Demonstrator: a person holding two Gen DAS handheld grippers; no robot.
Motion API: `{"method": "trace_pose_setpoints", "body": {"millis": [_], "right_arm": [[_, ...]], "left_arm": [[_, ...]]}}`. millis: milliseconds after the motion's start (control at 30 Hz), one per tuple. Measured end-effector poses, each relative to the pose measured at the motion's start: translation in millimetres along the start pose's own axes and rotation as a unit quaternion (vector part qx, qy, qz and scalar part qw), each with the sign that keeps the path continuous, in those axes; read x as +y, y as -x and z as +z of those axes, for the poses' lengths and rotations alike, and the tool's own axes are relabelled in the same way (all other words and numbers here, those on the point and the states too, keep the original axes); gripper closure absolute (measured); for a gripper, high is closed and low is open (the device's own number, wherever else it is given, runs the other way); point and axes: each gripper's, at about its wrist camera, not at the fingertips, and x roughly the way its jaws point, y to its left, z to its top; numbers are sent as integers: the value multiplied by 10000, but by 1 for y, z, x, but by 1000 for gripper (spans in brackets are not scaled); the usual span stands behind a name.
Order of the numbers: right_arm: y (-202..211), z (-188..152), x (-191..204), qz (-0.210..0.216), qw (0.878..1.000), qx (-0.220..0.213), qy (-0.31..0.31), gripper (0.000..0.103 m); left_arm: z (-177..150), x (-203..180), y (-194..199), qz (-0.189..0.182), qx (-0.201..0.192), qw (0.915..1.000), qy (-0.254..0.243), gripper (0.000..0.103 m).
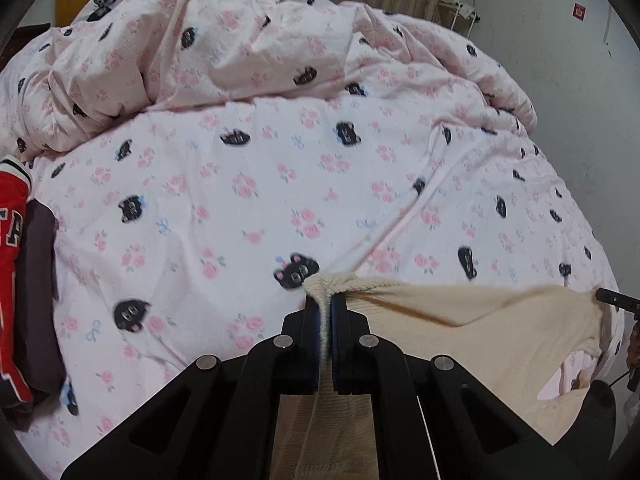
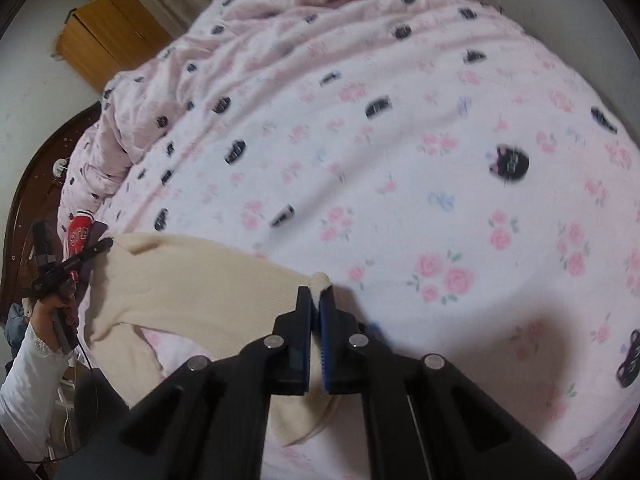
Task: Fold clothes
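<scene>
A cream knit garment hangs stretched between my two grippers over the near edge of the bed. My left gripper is shut on one bunched corner of it. My right gripper is shut on the other corner; the cream knit runs left from it. The right gripper's tip shows at the far right of the left wrist view, and the left gripper with the hand holding it shows at the far left of the right wrist view.
The bed is covered by a pink floral sheet with black cat faces, with a rumpled duvet at the back. A red jersey and a dark garment lie at the bed's left edge. A wooden cabinet stands beyond.
</scene>
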Motion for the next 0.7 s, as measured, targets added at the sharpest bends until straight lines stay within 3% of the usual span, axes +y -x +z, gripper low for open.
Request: {"method": "trace_pose_setpoints", "body": {"millis": [333, 700], "right_arm": [[18, 75, 23, -64, 9986, -433, 297, 99], [-52, 144, 32, -300, 9991, -235, 205, 99]], "left_arm": [[39, 21, 9, 202, -358, 9990, 176, 100], [52, 53, -27, 679, -219, 9957, 599, 100]]}}
